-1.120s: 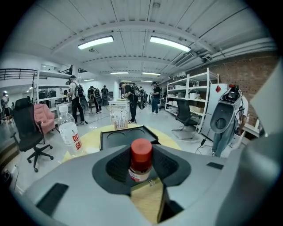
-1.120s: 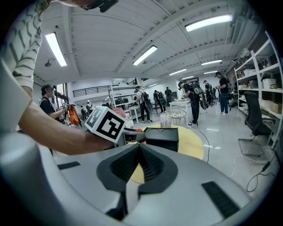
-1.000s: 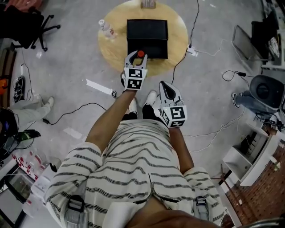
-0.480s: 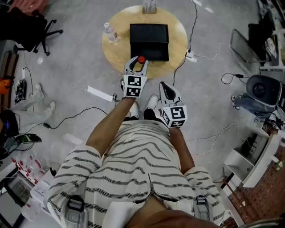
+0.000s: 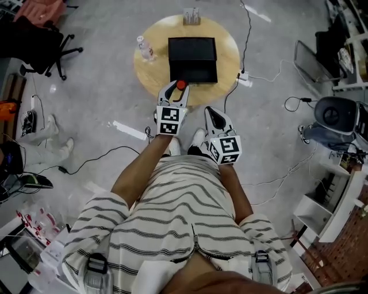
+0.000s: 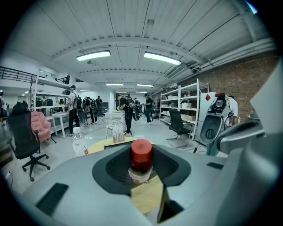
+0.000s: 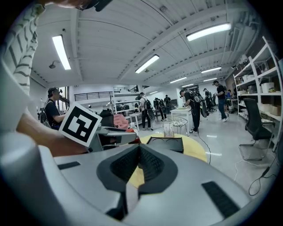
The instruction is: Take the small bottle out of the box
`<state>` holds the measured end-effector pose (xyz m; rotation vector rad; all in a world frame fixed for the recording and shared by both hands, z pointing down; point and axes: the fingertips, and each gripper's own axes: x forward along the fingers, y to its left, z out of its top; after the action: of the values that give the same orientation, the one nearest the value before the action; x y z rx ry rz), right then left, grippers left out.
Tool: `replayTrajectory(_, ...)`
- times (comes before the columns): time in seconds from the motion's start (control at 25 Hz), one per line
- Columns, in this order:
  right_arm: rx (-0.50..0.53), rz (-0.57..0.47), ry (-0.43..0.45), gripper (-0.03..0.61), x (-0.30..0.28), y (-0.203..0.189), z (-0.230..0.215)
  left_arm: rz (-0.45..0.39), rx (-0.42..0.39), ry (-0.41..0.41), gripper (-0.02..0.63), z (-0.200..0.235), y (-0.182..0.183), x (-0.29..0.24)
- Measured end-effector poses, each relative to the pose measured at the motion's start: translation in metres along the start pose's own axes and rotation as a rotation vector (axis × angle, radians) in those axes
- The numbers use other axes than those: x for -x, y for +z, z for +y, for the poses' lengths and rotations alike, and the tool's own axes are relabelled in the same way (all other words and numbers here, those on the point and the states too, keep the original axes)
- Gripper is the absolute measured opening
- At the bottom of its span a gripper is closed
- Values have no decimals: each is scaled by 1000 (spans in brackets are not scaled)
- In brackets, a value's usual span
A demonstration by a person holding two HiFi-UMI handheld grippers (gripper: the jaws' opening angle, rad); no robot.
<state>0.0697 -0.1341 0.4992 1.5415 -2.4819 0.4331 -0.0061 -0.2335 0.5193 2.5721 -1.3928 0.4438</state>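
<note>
My left gripper (image 5: 179, 89) is shut on a small bottle with a red cap (image 5: 181, 85), held upright over the near edge of the round wooden table (image 5: 150, 72). In the left gripper view the small bottle (image 6: 140, 162) stands between the dark pads (image 6: 114, 168). The black box (image 5: 192, 59) lies open on the table just beyond it and shows as a black box (image 7: 166, 143) in the right gripper view. My right gripper (image 5: 210, 115) hangs lower and nearer my body, its jaws closed together with nothing between them; the right gripper (image 7: 139, 154) points at the table.
A clear water bottle (image 5: 145, 48) stands at the table's left, a clear holder (image 5: 192, 16) at its far edge. Cables and a power strip (image 5: 245, 80) run over the floor at the right. A black office chair (image 5: 43, 43) is at the left, shelving (image 5: 328, 207) at the right.
The left gripper with the bottle has drawn back a little from the box toward my body. The view has shifted, so the table sits lower in it. The right gripper has stayed put.
</note>
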Motion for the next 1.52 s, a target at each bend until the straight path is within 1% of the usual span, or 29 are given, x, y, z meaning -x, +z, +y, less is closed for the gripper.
replayTrajectory(0.28, -1, -20, -6, 18, 0, 9, 3, -25, -12, -18, 153, -2, 9, 18)
replayTrajectory(0.64, 8, -48, -9, 18, 5, 18, -4, -64, -32, -34, 153, -16, 22, 34)
replayTrajectory(1.52, 38, -99, 16, 17, -4, 42, -6, -119, -68, -24, 153, -22, 45, 61)
